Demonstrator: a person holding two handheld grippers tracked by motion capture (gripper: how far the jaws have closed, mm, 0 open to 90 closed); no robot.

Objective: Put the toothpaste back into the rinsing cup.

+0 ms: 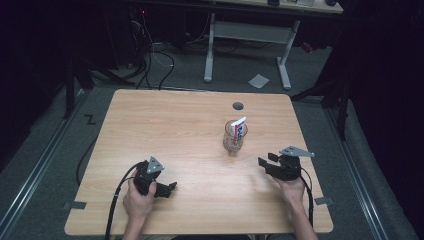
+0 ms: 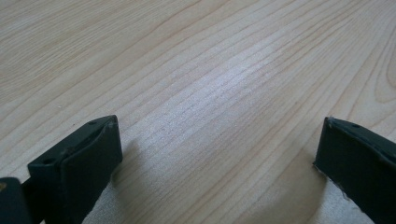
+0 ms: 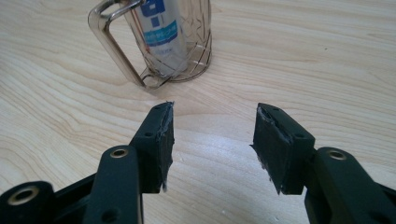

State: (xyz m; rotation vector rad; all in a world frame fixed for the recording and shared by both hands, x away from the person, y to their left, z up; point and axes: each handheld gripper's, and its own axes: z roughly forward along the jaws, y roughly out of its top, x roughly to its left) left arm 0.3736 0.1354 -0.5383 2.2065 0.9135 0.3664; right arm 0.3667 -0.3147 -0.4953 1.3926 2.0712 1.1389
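Note:
A clear plastic mug (image 1: 233, 141) stands upright right of the table's middle, with a white, blue and red tube (image 1: 239, 128) standing in it. In the right gripper view the mug (image 3: 194, 56) is just ahead of the jaws, its handle (image 3: 109, 44) turned to the left, and the tube (image 3: 161, 32) shows through its wall. My right gripper (image 1: 265, 161) is low over the table to the mug's near right; its jaws are open (image 3: 212, 135) over bare wood. My left gripper (image 1: 172, 187) rests at the near left, wide open (image 2: 219, 154) with nothing between the jaws.
The wooden table (image 1: 165, 125) has a round cable hole (image 1: 238, 105) behind the mug. Beyond the far edge are a white desk frame (image 1: 247, 37), floor cables (image 1: 155, 55) and a scrap of paper (image 1: 258, 80). Cables trail from both grippers off the near edge.

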